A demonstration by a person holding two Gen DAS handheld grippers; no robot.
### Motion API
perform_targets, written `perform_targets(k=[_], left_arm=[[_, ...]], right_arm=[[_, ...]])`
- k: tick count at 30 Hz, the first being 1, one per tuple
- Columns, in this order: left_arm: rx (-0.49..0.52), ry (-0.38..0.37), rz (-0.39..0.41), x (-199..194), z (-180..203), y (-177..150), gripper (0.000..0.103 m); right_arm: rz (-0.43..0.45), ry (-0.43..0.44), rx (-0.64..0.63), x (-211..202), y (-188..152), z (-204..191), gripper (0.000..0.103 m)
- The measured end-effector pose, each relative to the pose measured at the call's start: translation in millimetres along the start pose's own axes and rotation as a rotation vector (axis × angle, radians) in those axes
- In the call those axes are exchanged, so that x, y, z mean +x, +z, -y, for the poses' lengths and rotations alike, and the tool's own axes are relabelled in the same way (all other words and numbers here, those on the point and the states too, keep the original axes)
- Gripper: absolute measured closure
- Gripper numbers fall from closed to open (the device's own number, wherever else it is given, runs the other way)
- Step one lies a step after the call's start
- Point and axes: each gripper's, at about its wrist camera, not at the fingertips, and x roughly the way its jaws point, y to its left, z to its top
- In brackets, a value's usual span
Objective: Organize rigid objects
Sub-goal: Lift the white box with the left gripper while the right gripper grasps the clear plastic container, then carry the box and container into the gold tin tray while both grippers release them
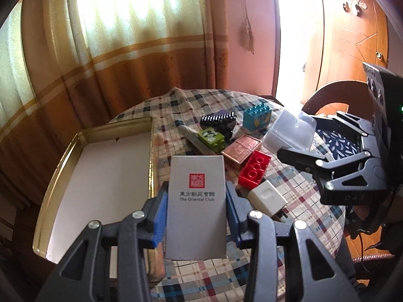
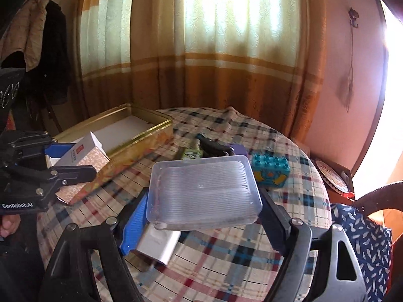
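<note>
My left gripper (image 1: 196,209) is shut on a grey box printed "The Oriental Club" (image 1: 196,201) and holds it above the table beside the gold tin (image 1: 75,151). The box also shows in the right wrist view (image 2: 80,156), by the tin's (image 2: 141,136) near wall. My right gripper (image 2: 204,201) is shut on a clear plastic box (image 2: 201,191), held above the table; it shows in the left wrist view (image 1: 292,133) at the right. The tin holds only a white liner.
On the plaid tablecloth (image 1: 302,201) lie a red brick (image 1: 254,173), a white charger (image 1: 267,196), a copper-coloured tin (image 1: 241,148), a green brick (image 1: 211,139), a teal brick (image 1: 257,115) and a black comb (image 1: 219,118). Curtains hang behind the round table.
</note>
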Motion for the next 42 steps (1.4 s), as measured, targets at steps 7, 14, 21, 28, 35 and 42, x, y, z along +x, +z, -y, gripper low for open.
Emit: perform_targets(k=[7,14,21,28,35,42], left_arm=[[-0.028,0.023,0.012,-1.8,-10.6,-0.8,0.063],[-0.044,0.039,0.018,-0.4,-16.6,-0.8,0.063],[-0.084,0.07,0.016,3.9,-31.8,0.2,0.063],[-0.112,0.097,0.022,4.7,-46.6,4.5,0.063],[-0.112,0.13,0.015,11.6,-60.5,6.3,0.063],[-0.135,0.159,-0.003,17.1,-79.5,1.1,0.063]], right_arm=[[0.024,0.023,-0.009,3.2,9.1,-12.9,0.021],[0.04,0.041,-0.012,6.2,16.8,-23.5,0.021],[0.049,0.059,-0.006,11.4,23.0,-30.8,0.021],[0.063,0.081,-0.013,16.2,33.6,-44.7,0.021],[0.057,0.094,-0.017,30.3,46.8,-52.7,0.021],[0.056,0.101,-0.019,41.7,54.9,-61.6,0.021]])
